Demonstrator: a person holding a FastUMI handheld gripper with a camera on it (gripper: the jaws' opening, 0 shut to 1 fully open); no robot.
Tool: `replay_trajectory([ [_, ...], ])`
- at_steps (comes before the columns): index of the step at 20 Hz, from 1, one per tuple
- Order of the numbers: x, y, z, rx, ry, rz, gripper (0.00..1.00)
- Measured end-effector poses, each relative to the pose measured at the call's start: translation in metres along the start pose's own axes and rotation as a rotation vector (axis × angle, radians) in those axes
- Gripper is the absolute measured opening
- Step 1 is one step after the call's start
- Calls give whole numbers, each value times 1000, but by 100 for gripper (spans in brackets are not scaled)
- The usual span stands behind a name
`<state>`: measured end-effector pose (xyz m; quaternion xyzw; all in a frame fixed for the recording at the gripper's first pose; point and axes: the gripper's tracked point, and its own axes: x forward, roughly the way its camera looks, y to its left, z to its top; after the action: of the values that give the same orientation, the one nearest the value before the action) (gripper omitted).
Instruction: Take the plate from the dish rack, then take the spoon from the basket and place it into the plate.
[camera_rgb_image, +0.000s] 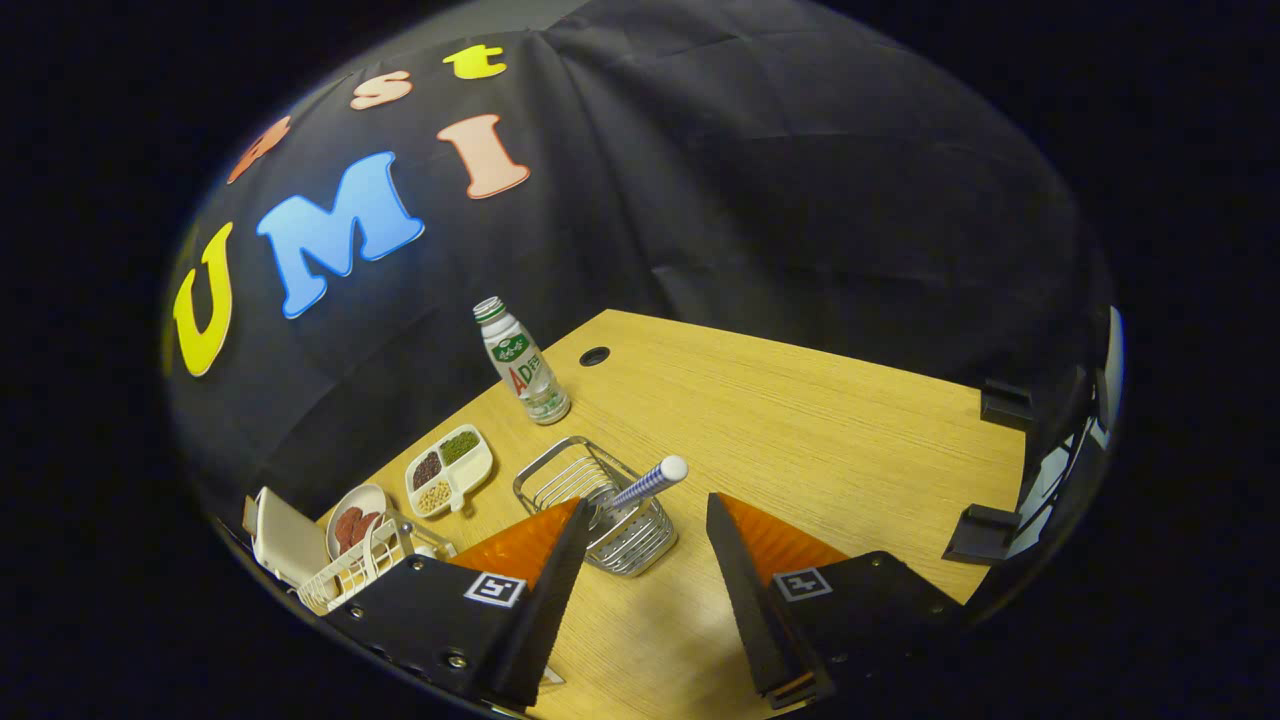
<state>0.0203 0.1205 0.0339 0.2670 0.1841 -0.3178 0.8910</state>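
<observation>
Gripper (645, 520) hovers tilted, fingers spread, above the basket (600, 505) holding the spoon (650, 480).

Looked like pale wood-grain laminate on the table (800, 420), matt and smooth. Bright wire metal for the basket (600, 505), glossy, with a perforated shiny steel cup inside. Smooth glazed or plastic look to the spoon (650, 482) handle — patterned, rounded glossy end. Clear glossy plastic on the bottle (522, 362), paper-like label. Glossy white plastic or ceramic for the divided dish (452, 470) — could not tell which. White coated wire on the dish rack (355, 570). Matt, creased cloth behind
</observation>
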Motion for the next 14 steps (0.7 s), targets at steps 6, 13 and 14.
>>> replay_trajectory([
  [6,21,-7,6,36,-27,-28,65],
  [13,24,26,23,60,-85,124,25],
  [14,24,30,27,29,-96,111,12],
])
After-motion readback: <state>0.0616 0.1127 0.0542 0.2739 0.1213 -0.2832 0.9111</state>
